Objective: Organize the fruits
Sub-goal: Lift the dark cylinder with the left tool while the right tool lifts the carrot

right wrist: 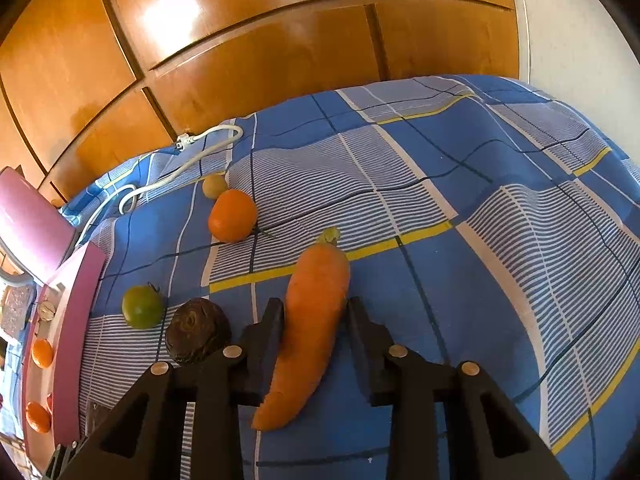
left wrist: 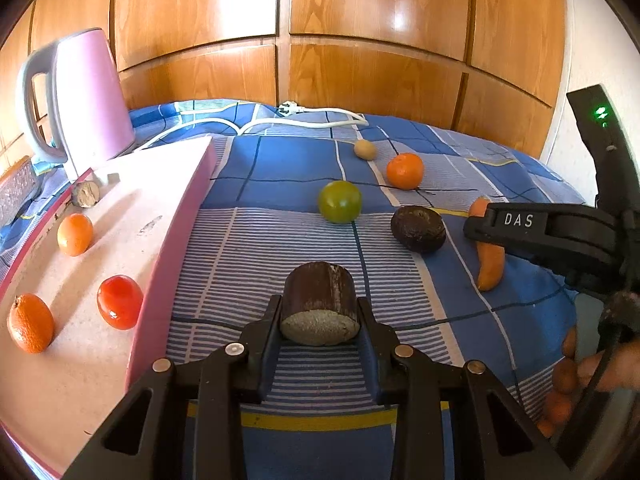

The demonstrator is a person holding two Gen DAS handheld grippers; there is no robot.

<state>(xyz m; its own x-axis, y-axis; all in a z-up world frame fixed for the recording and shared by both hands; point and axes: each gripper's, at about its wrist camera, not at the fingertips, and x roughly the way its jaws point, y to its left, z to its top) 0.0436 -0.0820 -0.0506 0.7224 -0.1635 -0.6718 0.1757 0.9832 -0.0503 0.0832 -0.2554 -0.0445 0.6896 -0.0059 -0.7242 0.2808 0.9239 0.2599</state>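
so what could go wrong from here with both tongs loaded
1. The left tongs grip the brown stub only at its near end, so it may pivot or slip out on the way to the pink tray.
2. The right tongs pinch the carrot across its middle; the long ends could swing and knock the avocado beside it.

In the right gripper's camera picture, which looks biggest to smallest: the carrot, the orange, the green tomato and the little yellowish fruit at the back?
1. carrot, though it lies closest to the camera
2. orange
3. green tomato, only slightly smaller-looking than the orange, so unsure
4. yellowish fruit, farthest away
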